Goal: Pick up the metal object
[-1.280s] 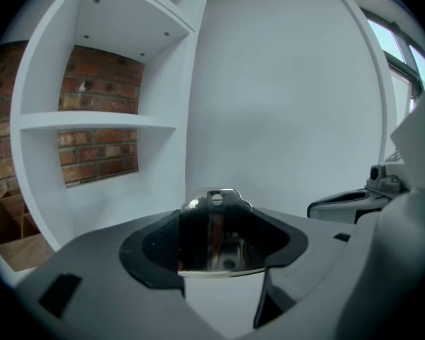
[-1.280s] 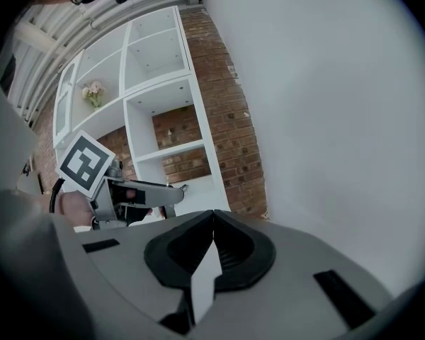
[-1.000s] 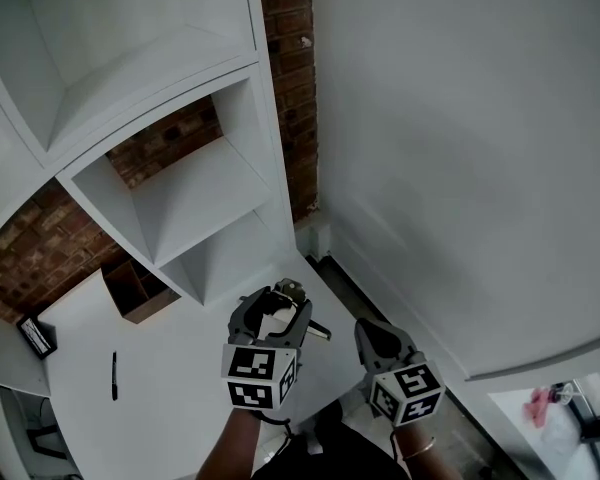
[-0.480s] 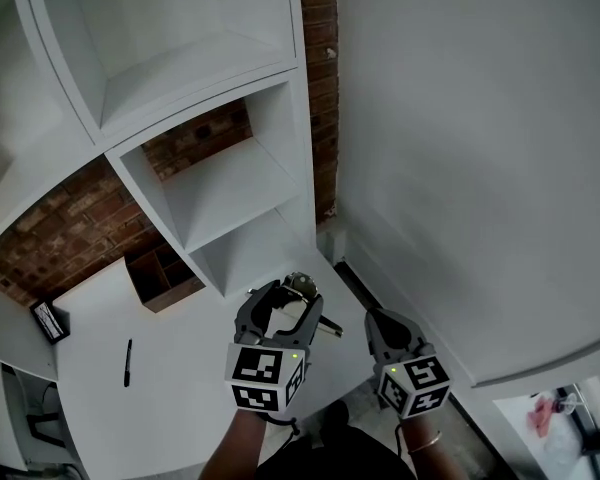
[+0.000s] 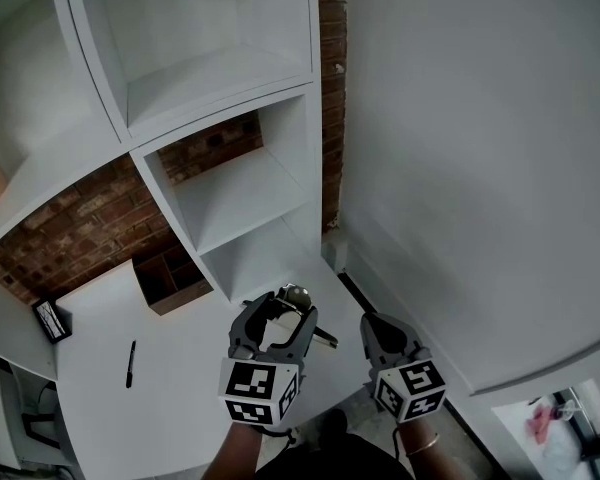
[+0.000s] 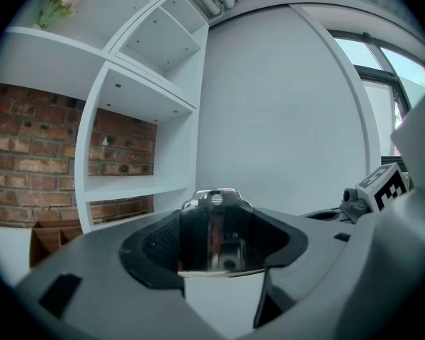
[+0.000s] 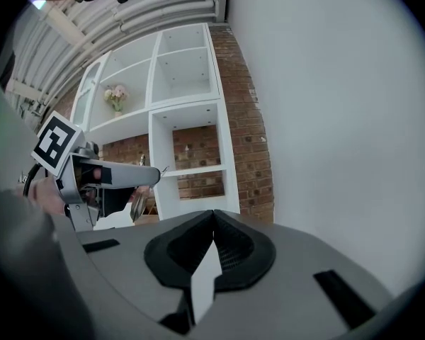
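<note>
Squarely in left gripper point(image 5: 280, 309): metal object point(image 6: 213, 224)

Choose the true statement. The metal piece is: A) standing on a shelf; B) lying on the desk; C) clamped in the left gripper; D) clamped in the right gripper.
C: the metal piece sits clamped in the jaws of the left gripper; the right gripper is shut and empty.

Left gripper point(image 5: 280, 313) clamping metal object point(image 6: 213, 227); right gripper point(image 7: 212, 232) fingers point(image 7: 235, 250) seemingly together
</note>
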A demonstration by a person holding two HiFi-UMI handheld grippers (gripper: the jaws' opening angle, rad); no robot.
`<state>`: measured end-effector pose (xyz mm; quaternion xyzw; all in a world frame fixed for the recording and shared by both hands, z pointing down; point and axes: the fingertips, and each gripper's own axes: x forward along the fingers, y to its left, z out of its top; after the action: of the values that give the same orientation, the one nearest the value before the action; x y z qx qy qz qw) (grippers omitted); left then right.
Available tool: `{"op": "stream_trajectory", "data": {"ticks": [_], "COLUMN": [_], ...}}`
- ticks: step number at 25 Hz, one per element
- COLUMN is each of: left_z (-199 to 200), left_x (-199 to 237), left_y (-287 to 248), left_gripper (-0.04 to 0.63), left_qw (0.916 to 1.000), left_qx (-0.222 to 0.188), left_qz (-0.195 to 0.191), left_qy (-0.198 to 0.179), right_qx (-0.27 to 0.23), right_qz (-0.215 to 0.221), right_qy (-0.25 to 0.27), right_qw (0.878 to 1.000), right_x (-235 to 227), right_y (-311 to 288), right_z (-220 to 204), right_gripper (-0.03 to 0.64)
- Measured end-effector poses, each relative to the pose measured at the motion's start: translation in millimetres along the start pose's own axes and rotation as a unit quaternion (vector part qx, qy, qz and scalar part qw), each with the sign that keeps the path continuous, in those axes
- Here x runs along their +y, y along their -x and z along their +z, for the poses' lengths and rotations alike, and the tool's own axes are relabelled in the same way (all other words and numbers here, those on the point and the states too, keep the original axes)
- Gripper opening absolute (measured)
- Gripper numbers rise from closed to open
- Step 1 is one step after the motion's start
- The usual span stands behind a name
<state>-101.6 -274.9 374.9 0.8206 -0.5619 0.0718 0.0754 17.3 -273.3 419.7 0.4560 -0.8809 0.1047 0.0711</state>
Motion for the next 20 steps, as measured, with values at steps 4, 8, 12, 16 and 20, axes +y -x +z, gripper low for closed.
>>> {"op": "stream_trajectory", "data": {"ticks": [4,8,12,16,20], "left_z": [2.4,4.3,6.1,6.0,5.1], "left_x": [-1.5,-3.2,-1.4,-2.1,-0.2], "left_y": [3.7,6.5,7.0,7.8,9.1], "left_gripper": [0.295,0.295,0.295,0.295,0.295], "left_qw": [1.0,0.9999,0.9999,0.9998,0.9997], "left_qx": [-0.007,-0.011,-0.014,-0.013,-0.011], "left_qz": [0.001,0.003,0.01,0.014,0.019], "left_qy": [0.001,-0.002,-0.002,-0.004,-0.003], "right_qx": [0.002,0.008,0.004,-0.001,-0.002], "right_qz": [0.004,-0.002,0.0,0.001,0.004], "right_qy": [0.012,0.027,0.033,0.035,0.036], "right_qw": [1.0,1.0,0.999,0.999,0.999], "right_x": [2.4,1.9,2.4,1.2,0.7], "right_y": [1.9,4.7,3.5,4.1,2.9], "right_z": [1.5,-0.5,2.7,6.0,7.4], "right_gripper": [0.005,0.005,0.005,0.005,0.005]}}
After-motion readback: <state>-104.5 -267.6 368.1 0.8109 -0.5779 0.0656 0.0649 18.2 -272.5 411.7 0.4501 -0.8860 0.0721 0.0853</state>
